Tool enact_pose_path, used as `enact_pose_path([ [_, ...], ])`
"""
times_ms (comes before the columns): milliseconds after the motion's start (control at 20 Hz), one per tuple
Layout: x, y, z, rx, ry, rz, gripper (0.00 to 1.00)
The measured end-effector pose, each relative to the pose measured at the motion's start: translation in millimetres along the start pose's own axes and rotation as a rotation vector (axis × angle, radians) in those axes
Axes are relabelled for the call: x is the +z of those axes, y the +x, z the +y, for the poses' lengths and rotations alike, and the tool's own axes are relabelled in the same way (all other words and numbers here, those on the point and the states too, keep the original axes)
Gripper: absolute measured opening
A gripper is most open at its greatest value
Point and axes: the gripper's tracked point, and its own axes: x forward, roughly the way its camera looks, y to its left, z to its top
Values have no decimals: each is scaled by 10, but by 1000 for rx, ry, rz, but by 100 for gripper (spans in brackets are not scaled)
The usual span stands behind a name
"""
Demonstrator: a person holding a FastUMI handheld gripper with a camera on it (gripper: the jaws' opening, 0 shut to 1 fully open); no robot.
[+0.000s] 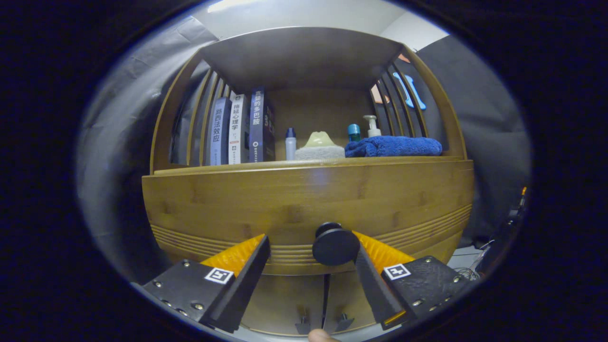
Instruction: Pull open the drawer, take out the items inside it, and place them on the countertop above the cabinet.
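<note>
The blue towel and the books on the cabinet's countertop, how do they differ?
The blue towel lies folded and flat toward one side of the countertop; the books stand upright at the other side. The towel is soft and one colour; the books are stiff, with printed spines. Both rest on the countertop, well beyond the open fingers, which flank the drawer knob.

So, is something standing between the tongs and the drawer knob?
Nothing visible does. The knob sits between the open tongs, close against the right finger, on the closed drawer. The left finger stands apart from it, with only bare drawer front between.
</note>
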Motion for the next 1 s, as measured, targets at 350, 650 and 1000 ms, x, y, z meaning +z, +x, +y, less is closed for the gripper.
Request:
enact_pose_path([
  [350,-6,39,17,-3,-19,-48,99],
  [650,-1,13,-46,-11,-23,-35,99],
  [1000,347,-378,-294,-30,-67,12,99],
])
